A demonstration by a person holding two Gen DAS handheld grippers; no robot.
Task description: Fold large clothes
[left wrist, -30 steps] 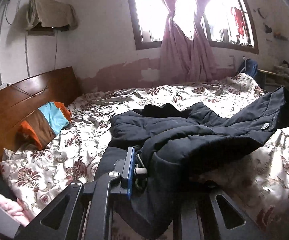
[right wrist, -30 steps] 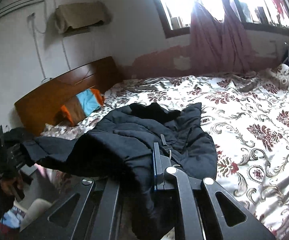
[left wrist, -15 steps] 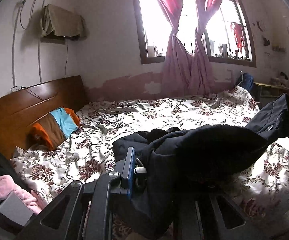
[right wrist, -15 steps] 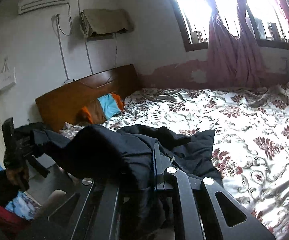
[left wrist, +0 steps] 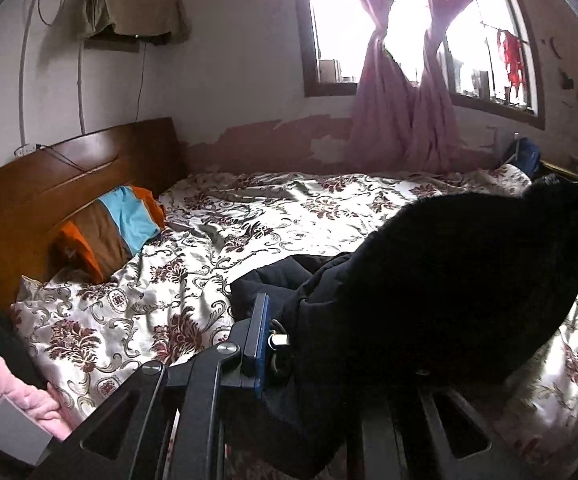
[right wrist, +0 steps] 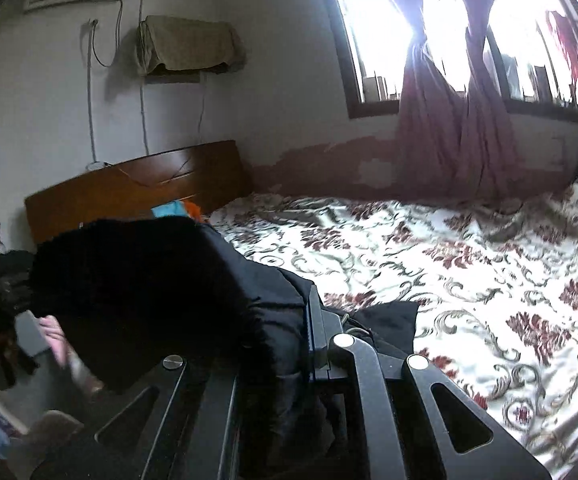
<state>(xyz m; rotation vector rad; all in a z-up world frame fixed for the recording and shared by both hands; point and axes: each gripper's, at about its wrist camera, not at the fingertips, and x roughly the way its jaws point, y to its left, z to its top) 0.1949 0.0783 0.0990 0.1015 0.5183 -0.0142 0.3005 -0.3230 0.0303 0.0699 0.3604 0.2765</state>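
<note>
A large dark padded jacket (left wrist: 449, 276) hangs stretched between my two grippers, lifted above the near edge of the bed. My left gripper (left wrist: 285, 344) is shut on one end of it; the cloth covers the right finger. My right gripper (right wrist: 289, 344) is shut on the other end of the jacket (right wrist: 149, 288), which bulges up to the left and hides the left finger. A small part of the jacket (right wrist: 385, 320) still touches the bedspread.
The bed has a floral bedspread (left wrist: 289, 216) and a wooden headboard (left wrist: 49, 188) with an orange, brown and blue pillow (left wrist: 109, 232). Pink curtains (left wrist: 405, 120) hang at the bright window. A pink cloth (left wrist: 13, 392) lies at the lower left.
Both grippers have pulled back and up with the jacket. It has come off the bed, where it lay spread, and now hangs bunched between them near the bed's edge.
</note>
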